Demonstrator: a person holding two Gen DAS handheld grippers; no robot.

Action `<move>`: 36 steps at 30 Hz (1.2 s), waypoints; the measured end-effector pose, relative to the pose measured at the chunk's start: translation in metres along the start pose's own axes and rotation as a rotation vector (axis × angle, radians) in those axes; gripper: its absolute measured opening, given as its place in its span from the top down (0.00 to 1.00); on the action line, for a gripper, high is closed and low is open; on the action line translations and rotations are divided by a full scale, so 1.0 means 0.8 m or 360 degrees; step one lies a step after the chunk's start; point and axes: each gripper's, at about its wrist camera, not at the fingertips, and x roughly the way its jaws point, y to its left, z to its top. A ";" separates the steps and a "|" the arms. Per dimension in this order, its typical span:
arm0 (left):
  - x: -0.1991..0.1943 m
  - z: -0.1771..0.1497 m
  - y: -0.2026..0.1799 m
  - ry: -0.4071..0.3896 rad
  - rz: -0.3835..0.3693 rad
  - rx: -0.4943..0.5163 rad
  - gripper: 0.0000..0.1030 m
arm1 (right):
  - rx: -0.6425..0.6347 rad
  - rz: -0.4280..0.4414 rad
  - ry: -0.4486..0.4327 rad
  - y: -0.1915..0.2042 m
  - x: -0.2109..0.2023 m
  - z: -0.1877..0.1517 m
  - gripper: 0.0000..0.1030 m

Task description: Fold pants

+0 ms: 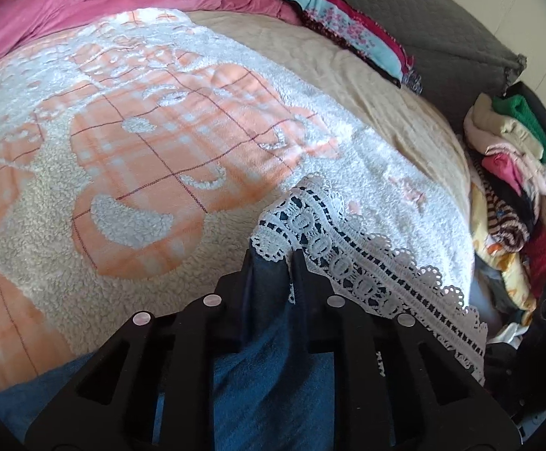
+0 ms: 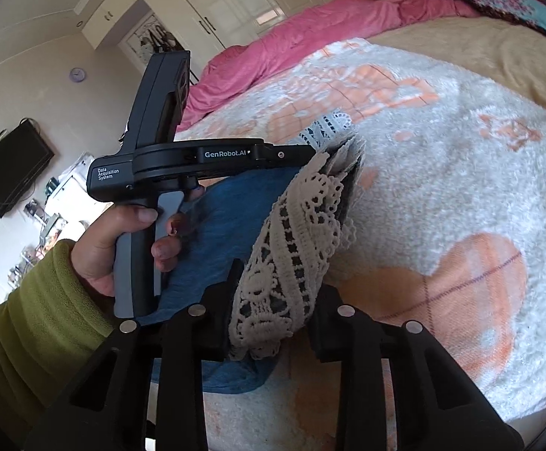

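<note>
Fluffy white-and-peach blanket [image 1: 153, 173] is covering the bed — you're pinching the blue lace-trimmed pants [image 1: 258, 338] in the left gripper [image 1: 273, 259], while the right gripper [image 2: 276, 293] is clamping their lace hem [image 2: 291, 263].

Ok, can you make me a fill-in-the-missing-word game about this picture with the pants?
1. The pants are the colour ____.
2. The trim along their hem is white ____.
3. The left gripper is shut on the ____.
4. The bunched-up duvet at the far side of the bed is ____.

Missing words: blue; lace; pants; pink
</note>
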 end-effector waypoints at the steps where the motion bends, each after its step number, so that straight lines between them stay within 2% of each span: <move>1: -0.006 -0.001 0.002 -0.0023 -0.0018 -0.0024 0.90 | -0.0029 0.0008 -0.0015 0.007 -0.001 0.000 0.72; 3: -0.028 -0.003 0.009 -0.0082 -0.0082 -0.0083 0.90 | -0.0124 0.0005 -0.0048 0.024 -0.004 0.000 0.72; 5: -0.055 -0.007 0.013 -0.0159 -0.0092 -0.0095 0.90 | -0.0262 0.0013 -0.0092 0.052 -0.009 -0.001 0.72; 8: -0.102 -0.018 0.027 -0.0272 -0.0107 -0.0141 0.90 | -0.0378 0.0094 -0.0098 0.089 -0.008 0.002 0.72; 14: -0.176 -0.059 0.087 -0.0396 -0.0009 -0.0279 0.89 | -0.0661 0.0214 -0.0011 0.176 0.033 0.004 0.72; 15: -0.183 -0.070 0.100 -0.0400 0.0020 -0.0328 0.85 | -0.0706 0.0220 0.0007 0.187 0.044 0.002 0.72; 17: -0.197 -0.087 0.122 -0.0385 0.0108 -0.0452 0.66 | -0.0820 0.0203 0.0075 0.208 0.069 -0.017 0.72; 18: -0.207 -0.100 0.133 -0.0394 0.0139 -0.0539 0.49 | -0.0864 0.0188 0.0103 0.217 0.077 -0.029 0.72; 19: -0.220 -0.113 0.143 -0.0432 0.0133 -0.0610 0.40 | -0.0918 0.0162 0.0138 0.222 0.086 -0.042 0.71; 22: -0.253 -0.161 0.173 -0.0608 0.0010 -0.0830 0.33 | -0.1136 0.0070 0.0195 0.238 0.106 -0.081 0.69; 25: -0.265 -0.204 0.198 -0.0716 -0.0113 -0.1047 0.30 | -0.1303 0.0011 0.0149 0.255 0.111 -0.105 0.64; 29: -0.264 -0.203 0.200 -0.0682 -0.0091 -0.1040 0.29 | -0.1463 -0.0044 0.0044 0.267 0.110 -0.128 0.64; 32: -0.258 -0.192 0.193 -0.0619 0.0008 -0.1023 0.27 | -0.1492 -0.0059 0.0002 0.265 0.106 -0.136 0.59; 36: -0.248 -0.182 0.179 -0.0524 0.0140 -0.0975 0.27 | -0.1476 -0.0027 -0.0002 0.266 0.097 -0.138 0.58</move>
